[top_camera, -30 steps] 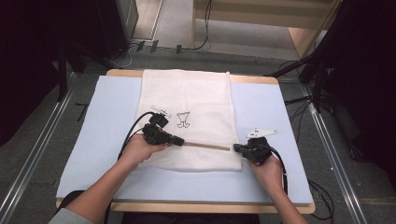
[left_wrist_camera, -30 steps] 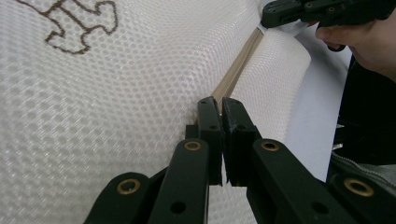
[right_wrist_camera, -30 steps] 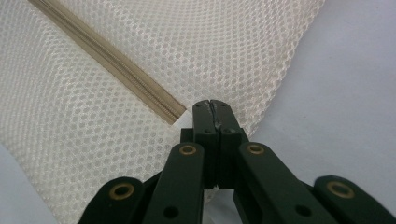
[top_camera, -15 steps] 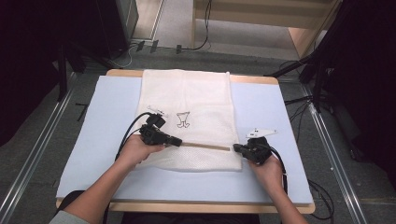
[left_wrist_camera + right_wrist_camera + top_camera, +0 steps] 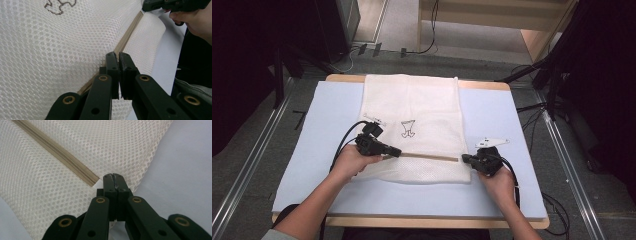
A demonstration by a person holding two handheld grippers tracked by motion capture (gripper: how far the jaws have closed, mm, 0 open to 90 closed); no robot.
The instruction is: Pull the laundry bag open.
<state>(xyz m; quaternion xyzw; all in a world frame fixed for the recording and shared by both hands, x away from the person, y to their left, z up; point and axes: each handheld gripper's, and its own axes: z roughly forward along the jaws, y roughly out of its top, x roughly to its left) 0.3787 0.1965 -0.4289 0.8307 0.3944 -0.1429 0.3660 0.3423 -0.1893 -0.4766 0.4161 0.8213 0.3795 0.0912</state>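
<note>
A: Where does the mesh bag (image 5: 412,125) sit right now?

B: It lies flat down the centre of the high view on the pale blue surface (image 5: 517,120), its far end reaching the upper edge. The tan zipper (image 5: 427,156) runs across it in the lower part of the frame, between your two hands.

A: And the jaws?

B: Your left gripper (image 5: 118,58) has its jaws nearly together at the zipper's left end. In the left gripper view a thin gap remains between them, and I cannot tell whether a pull tab or cloth sits inside. Your right gripper (image 5: 113,178) has its jaws clenched on the mesh just beside the zipper's right end, where the bag's edge rises off the surface.

A: What could go wrong from here?

B: If your left jaws hold only mesh and not the slider, a pull along the zipper would bunch the fabric and nothing would open. If your right grip is shallow, the mesh may slip free under tension, and the whole bag would slide towards the left of the frame. A pull angled upward could also jam the slider on the teeth.
</note>
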